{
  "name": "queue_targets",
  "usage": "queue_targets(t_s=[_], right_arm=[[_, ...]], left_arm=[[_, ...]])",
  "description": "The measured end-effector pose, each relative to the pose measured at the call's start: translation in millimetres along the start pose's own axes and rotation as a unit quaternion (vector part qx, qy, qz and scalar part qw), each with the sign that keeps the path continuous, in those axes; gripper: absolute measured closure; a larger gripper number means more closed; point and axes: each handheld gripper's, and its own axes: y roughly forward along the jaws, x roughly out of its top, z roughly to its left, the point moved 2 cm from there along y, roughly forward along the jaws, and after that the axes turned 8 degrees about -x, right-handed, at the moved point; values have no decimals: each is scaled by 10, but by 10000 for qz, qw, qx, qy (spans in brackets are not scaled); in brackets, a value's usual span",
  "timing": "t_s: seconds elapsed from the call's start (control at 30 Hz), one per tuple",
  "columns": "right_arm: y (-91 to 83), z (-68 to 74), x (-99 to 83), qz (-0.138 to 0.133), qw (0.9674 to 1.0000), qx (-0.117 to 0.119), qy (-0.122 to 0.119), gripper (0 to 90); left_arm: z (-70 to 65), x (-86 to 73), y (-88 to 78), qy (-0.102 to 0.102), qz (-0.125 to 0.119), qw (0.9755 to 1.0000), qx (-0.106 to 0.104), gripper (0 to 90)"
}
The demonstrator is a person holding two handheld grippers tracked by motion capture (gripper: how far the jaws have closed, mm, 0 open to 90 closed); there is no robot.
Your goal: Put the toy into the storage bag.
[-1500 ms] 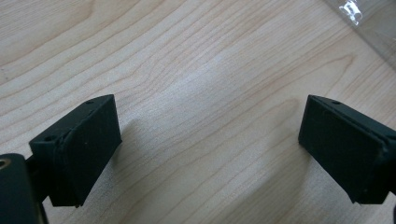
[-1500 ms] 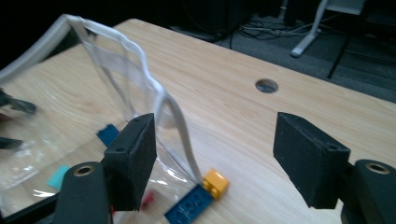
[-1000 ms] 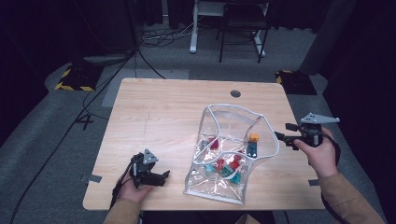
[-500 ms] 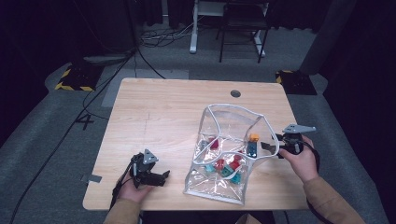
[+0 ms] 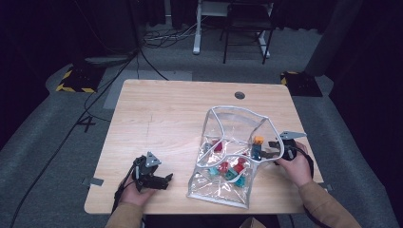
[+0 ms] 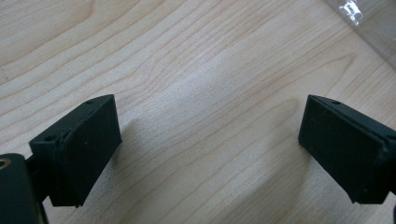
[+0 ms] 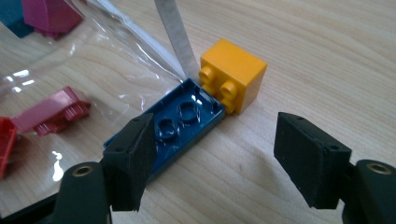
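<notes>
A clear plastic bag [image 5: 227, 192] with a white rim lies on the wooden table [image 5: 161, 118] and holds several red, teal and magenta bricks [image 5: 231, 170]. At its right edge a dark blue brick [image 7: 187, 116] lies upside down, touching a yellow brick [image 7: 236, 70] tipped on its side. My right gripper [image 7: 224, 158] is low over the table with its jaws apart. They have just been closing slightly, the left jaw is over the blue brick's end, and nothing is gripped. In the high view the right gripper [image 5: 266, 151] is beside the yellow brick [image 5: 258, 140]. My left gripper [image 5: 166, 179] rests open on bare wood [image 6: 210, 149].
A red brick [image 7: 51, 112] and a magenta one [image 7: 49, 14] lie under the clear film to the left of the right gripper. The bag's white rim strip [image 7: 175, 37] rises just behind the blue brick. A cable hole [image 5: 239, 95] sits near the table's far edge.
The right hand has come down and left from beyond the table's right side to the bag's right edge. The left hand and the bag have not moved.
</notes>
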Motion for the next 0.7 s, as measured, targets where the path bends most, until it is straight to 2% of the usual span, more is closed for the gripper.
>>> queue_targets(t_s=[0.2,0.47,0.63,0.7], right_arm=[[-15,-44,-77,59,9999,-77,79,304],[-193,-210,-193,185,9991,-365,83,310],[-283,-186,-187,49,9995,-299,125,319],[-289,-92,-177,23,9999,-115,97,344]], left_arm=[[0,0,0,1,1,10000,1,57],[0,0,0,1,2,10000,2,57],[0,0,0,1,-1,10000,2,57],[0,0,0,1,0,10000,3,57]])
